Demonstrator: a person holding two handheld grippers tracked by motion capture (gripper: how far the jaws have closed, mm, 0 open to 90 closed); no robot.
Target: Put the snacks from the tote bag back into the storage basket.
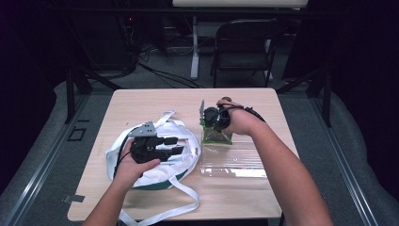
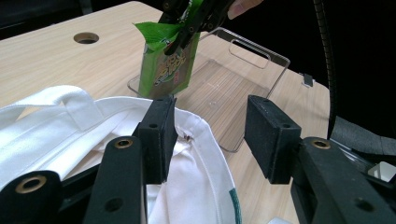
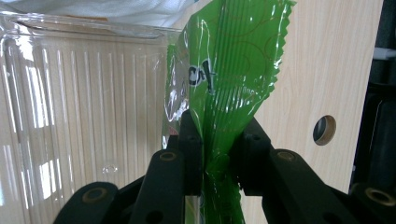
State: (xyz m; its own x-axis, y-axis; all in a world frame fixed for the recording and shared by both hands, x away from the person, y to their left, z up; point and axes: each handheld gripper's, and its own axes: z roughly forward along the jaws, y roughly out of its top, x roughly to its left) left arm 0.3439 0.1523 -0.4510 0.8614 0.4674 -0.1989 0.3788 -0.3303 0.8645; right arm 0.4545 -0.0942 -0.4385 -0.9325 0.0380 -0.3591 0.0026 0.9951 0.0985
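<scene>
A green snack packet (image 1: 217, 137) (image 3: 233, 60) hangs upright with its lower end inside the far end of a clear plastic tray (image 1: 235, 162) (image 2: 219, 93). My right gripper (image 1: 212, 128) (image 3: 217, 154) points down and is shut on the packet's crimped top edge. In the left gripper view, the packet (image 2: 166, 70) and the right gripper (image 2: 182, 35) show beyond my own jaws. A white tote bag (image 1: 183, 134) (image 2: 56, 135) lies to the left of the tray. My left gripper (image 1: 175, 145) (image 2: 210, 135) hovers over the bag's mouth, open. One pad sits at the bag's rim, and nothing is pinched.
The light wooden table (image 1: 141, 101) has a round cable hole (image 2: 86, 37) (image 3: 324, 129) near its far edge. The bag's long white straps (image 1: 160, 207) trail to the front edge. A black folding chair (image 1: 244, 42) stands beyond the table.
</scene>
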